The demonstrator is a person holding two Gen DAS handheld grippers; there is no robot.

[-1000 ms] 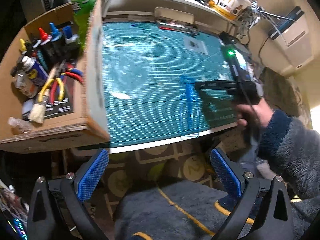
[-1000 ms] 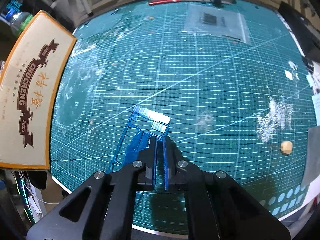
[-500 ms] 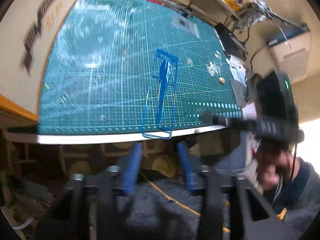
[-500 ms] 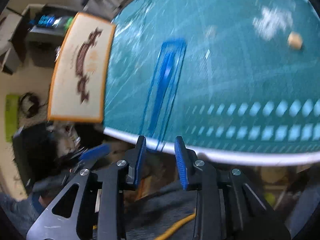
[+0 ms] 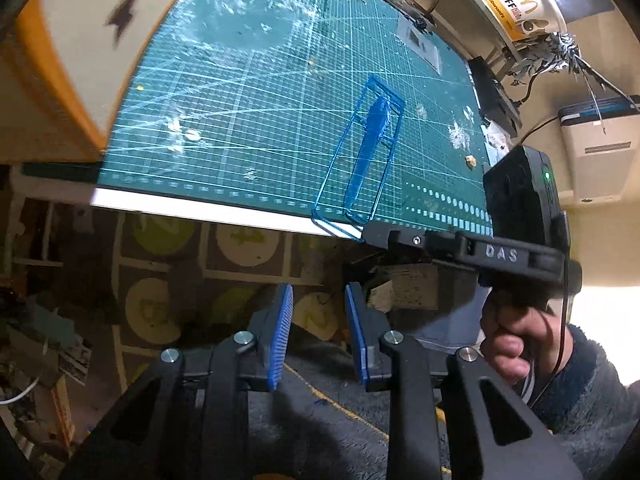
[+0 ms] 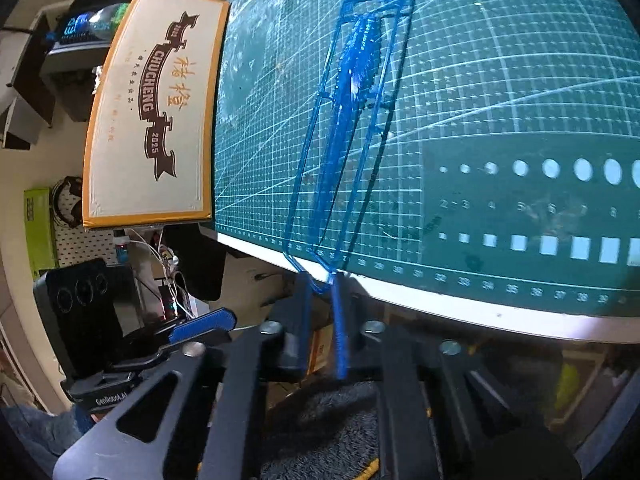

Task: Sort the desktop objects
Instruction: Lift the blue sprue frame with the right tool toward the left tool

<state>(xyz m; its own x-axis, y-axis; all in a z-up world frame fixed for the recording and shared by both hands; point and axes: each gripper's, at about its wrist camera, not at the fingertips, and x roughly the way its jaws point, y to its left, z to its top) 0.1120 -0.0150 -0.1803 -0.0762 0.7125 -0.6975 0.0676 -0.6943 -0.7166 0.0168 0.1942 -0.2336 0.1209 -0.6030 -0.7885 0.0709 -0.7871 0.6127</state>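
Pinching the near end of the blue plastic frame (image 6: 352, 128) with the right gripper (image 6: 322, 286), jaws squeezed tight on it. Lying flat on the green mat (image 6: 500, 80), poking over the edge for easy grabbing. Waiting below with nothing inside, left gripper (image 5: 318, 336) partly open.

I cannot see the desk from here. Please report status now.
Right gripper shut on blue plastic frame at the cutting mat front edge. Left gripper part open, empty, below the desk. Nothing in the way.
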